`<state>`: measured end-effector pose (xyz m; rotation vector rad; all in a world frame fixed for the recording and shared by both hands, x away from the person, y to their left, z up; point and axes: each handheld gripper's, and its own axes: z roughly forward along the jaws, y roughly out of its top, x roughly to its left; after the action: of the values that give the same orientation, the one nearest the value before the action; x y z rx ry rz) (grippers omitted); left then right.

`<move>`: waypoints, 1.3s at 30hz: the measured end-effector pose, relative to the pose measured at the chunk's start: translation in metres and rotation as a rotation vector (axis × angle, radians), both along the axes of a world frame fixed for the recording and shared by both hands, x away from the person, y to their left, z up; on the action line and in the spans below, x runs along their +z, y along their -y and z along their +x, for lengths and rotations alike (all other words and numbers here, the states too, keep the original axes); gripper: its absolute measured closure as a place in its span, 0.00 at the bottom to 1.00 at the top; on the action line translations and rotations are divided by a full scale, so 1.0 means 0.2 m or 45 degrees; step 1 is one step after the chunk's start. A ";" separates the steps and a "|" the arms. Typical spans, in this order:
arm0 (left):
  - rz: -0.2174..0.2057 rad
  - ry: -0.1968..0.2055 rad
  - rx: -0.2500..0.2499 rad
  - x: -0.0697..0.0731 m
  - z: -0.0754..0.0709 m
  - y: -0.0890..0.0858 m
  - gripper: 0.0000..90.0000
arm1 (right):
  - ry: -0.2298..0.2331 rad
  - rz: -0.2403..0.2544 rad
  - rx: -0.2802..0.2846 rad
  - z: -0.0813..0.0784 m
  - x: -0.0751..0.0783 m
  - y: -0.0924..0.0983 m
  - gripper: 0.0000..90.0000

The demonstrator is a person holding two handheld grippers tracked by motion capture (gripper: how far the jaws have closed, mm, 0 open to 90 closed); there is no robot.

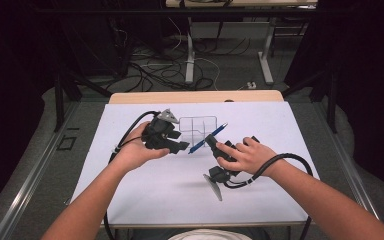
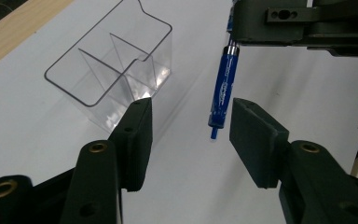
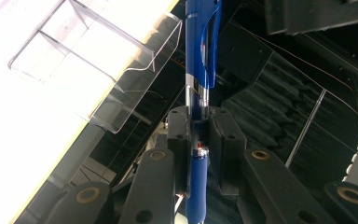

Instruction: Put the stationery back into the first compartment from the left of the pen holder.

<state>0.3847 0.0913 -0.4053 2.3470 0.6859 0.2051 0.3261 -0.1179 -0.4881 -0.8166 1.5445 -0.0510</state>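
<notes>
Above white sheet (image 1: pixel 145 185), mid-table — blue pen (image 1: pixel 207 138) held clear of surface, tilted, pinched near its middle by right gripper (image 1: pixel 213 143). Jaws pressed tight on barrel in right gripper view. Left gripper (image 2: pixel 191 123) just beside pen's lower tip, jaws spread, nothing between them. Clear divided box (image 1: pixel 198 129) stands just behind pen, on sheet. Wooden table edge (image 1: pixel 195 96) beyond.

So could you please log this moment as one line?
right gripper: shut on pen | left gripper: open, near pen tip | organizer: empty, on table
</notes>
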 end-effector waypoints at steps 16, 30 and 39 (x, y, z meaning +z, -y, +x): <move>0.139 -0.092 -0.075 -0.02 0.06 0.13 0.63 | 0.004 -0.006 0.014 -0.01 0.04 -0.02 0.89; 0.228 -0.097 -0.148 -0.02 0.07 0.27 0.72 | -0.020 -0.002 -0.015 -0.03 0.01 -0.03 0.89; 0.292 -0.062 -0.167 -0.03 0.07 0.31 0.87 | -0.004 0.002 0.017 -0.03 0.01 -0.03 0.88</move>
<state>0.3990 0.0289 -0.4115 2.6142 0.5534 0.1766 0.3203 -0.1109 -0.4866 -0.8260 1.5418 -0.0389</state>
